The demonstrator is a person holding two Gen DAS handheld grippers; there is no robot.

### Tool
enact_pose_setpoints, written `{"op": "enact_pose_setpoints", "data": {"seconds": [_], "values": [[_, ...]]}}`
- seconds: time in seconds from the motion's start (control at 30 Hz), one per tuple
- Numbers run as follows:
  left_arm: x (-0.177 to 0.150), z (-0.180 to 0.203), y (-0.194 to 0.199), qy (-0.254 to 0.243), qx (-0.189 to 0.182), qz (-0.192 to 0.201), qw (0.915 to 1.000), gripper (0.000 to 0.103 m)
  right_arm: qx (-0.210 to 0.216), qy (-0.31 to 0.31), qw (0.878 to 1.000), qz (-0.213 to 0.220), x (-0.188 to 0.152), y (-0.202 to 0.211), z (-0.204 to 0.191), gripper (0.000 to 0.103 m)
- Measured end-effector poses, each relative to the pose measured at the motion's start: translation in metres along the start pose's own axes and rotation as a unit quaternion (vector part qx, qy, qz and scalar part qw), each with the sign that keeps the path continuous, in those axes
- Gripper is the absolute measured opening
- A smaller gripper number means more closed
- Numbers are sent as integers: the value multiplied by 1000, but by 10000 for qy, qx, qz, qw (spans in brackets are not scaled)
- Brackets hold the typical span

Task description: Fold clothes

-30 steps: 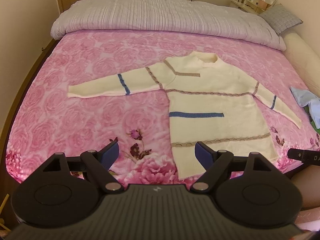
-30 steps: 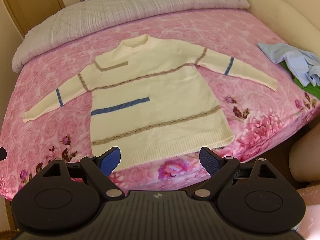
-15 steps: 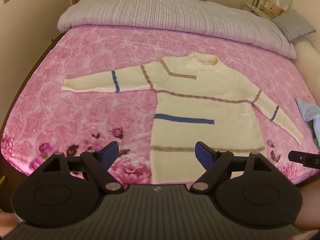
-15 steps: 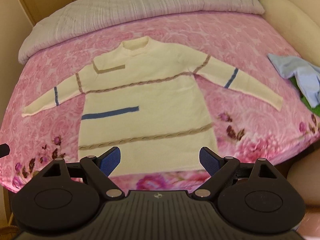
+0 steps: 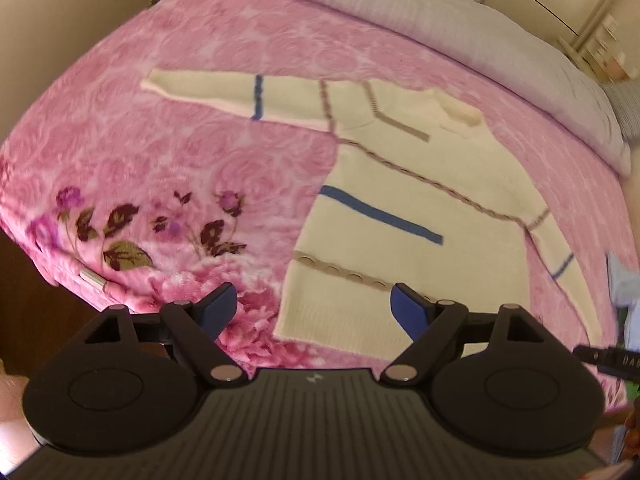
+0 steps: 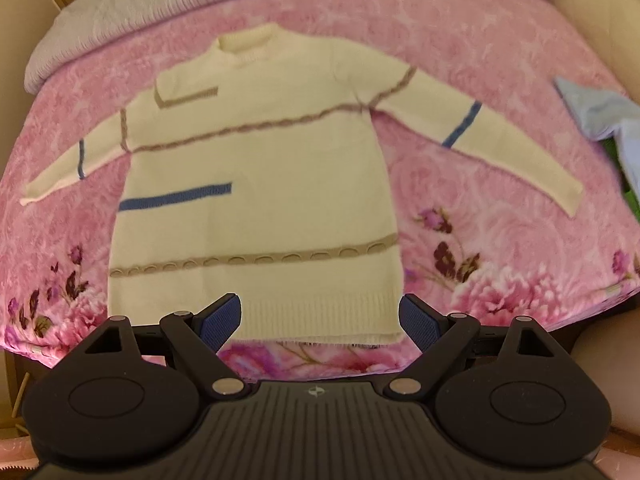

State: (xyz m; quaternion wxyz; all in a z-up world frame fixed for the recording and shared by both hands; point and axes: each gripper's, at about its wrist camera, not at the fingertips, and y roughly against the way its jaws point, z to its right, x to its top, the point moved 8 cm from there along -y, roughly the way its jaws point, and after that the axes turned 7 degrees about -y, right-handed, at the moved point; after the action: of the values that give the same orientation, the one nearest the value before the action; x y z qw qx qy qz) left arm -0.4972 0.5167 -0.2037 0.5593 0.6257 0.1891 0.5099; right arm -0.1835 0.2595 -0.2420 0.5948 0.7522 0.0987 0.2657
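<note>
A: Where's the sweater [image 6: 256, 184]?

B: Flat on the pink blanket [image 6: 500, 40], face up, collar toward the pillows, both sleeves stretched out to the sides, hem near the bed's front edge. No fold in it that I can see.

A: How will it handle?

B: My guess: soft knit, light, limp. It'll drape and sag the moment I lift a corner, and the fuzzy blanket will likely drag on it. Not fragile, but a loose knit can snag on a finger pad.

A: Where do I grab?

B: I'd pinch the ribbed hem [image 6: 320, 316] corners or a cuff [image 6: 572, 200]; those edges look thicker, so they should hold a pinch better. The other sleeve [image 5: 224, 92] lies well out to the left, an easy target for that side.

A: Grippers?

B: My left gripper [image 5: 312, 308] is spread wide, holding nothing, hovering over the near left hem corner. My right gripper [image 6: 320, 316] is also spread wide and holds nothing, centred over the hem.

A: Anything else around?

B: A light blue garment [image 6: 600, 116] is crumpled at the right edge of the bed, well apart from the sweater. The grey quilt [image 5: 440, 20] is bunched along the head of the bed.
</note>
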Motion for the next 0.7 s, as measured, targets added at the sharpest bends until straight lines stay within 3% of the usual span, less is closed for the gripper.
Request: {"op": "enact_pose_setpoints", "data": {"seconds": [0.3, 0.47, 0.7], "values": [[44, -59, -108, 727, -452, -211, 9961, 80, 213, -1177, 9928, -86, 52, -86, -9, 89], [82, -99, -188, 1194, -609, -322, 9904, 70, 312, -1845, 9822, -143, 81, -136, -15, 89], [138, -179, -265, 1744, -640, -202, 9824, 71, 221, -2621, 9647, -126, 118, -212, -35, 88]]}}
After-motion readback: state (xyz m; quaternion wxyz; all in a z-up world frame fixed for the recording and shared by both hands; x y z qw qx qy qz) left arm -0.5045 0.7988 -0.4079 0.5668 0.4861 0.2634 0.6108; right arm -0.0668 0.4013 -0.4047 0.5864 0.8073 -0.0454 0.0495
